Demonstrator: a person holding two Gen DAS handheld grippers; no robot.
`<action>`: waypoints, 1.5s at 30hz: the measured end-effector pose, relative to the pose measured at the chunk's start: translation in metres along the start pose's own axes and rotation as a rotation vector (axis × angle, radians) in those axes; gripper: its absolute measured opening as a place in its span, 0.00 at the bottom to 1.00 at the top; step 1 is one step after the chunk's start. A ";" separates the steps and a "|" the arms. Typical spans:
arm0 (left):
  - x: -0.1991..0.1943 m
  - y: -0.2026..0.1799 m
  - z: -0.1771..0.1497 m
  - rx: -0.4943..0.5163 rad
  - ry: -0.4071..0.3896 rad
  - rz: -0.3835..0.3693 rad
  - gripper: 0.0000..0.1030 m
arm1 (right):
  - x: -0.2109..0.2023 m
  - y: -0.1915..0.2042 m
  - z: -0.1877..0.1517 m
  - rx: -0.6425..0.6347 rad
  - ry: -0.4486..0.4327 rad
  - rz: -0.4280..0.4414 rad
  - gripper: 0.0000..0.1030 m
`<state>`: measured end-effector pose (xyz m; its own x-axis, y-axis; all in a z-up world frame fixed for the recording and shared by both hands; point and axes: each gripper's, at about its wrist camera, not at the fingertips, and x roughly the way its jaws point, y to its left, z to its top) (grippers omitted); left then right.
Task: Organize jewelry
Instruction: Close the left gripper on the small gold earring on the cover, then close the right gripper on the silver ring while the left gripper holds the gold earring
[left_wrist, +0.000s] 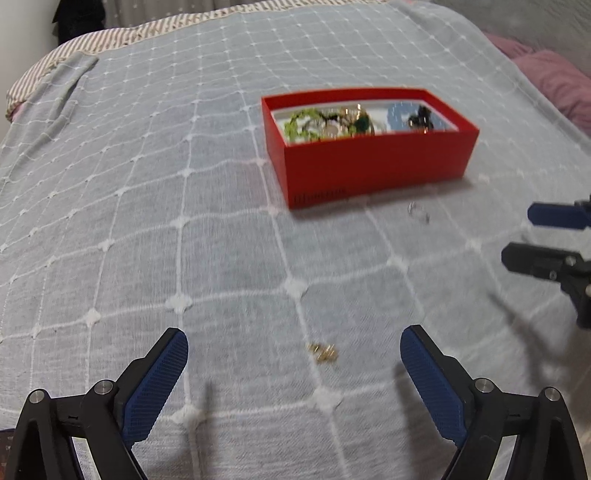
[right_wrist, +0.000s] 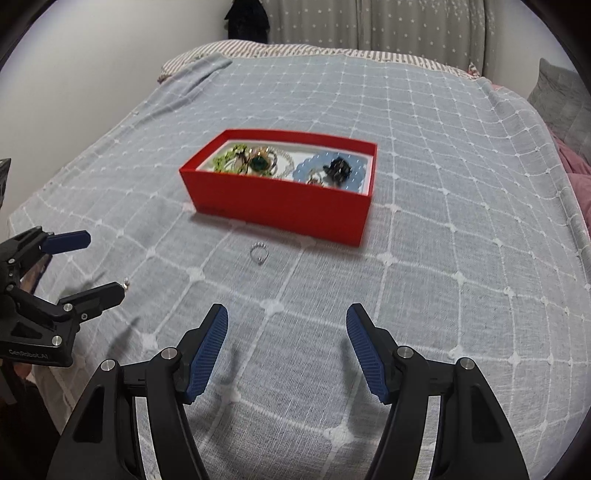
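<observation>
A red box (left_wrist: 373, 166) (right_wrist: 280, 206) sits on the bed and holds several pieces of jewelry: green beads, a green-stone piece, blue beads, a black piece. A small silver ring (left_wrist: 418, 212) (right_wrist: 259, 254) lies on the blanket just in front of the box. A small gold piece (left_wrist: 324, 352) lies between my left gripper's fingers; it shows in the right wrist view (right_wrist: 126, 283) at the left gripper's fingertip. My left gripper (left_wrist: 293, 349) (right_wrist: 105, 264) is open and empty. My right gripper (right_wrist: 287, 325) (left_wrist: 517, 236) is open and empty, short of the ring.
The bed is covered by a grey-blue blanket with a white grid (right_wrist: 443, 184). Striped bedding (right_wrist: 295, 50) lies at the far end, pink bedding (left_wrist: 546, 74) at the right edge. A curtain (right_wrist: 388, 26) and white wall stand behind.
</observation>
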<state>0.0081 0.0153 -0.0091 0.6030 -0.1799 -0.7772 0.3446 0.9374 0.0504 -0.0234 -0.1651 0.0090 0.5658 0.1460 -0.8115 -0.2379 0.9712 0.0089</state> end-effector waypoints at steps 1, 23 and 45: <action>0.001 0.002 -0.004 0.006 0.001 -0.003 0.93 | 0.002 0.000 -0.002 -0.003 0.006 -0.002 0.67; 0.008 0.018 -0.026 0.021 -0.015 -0.240 0.62 | 0.028 0.012 -0.013 -0.087 0.015 -0.036 0.76; 0.013 0.004 -0.013 0.032 0.008 -0.207 0.06 | 0.031 0.014 -0.007 -0.079 0.013 -0.044 0.78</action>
<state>0.0082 0.0204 -0.0270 0.5114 -0.3653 -0.7778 0.4833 0.8707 -0.0911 -0.0144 -0.1480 -0.0200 0.5667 0.1010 -0.8177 -0.2748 0.9588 -0.0721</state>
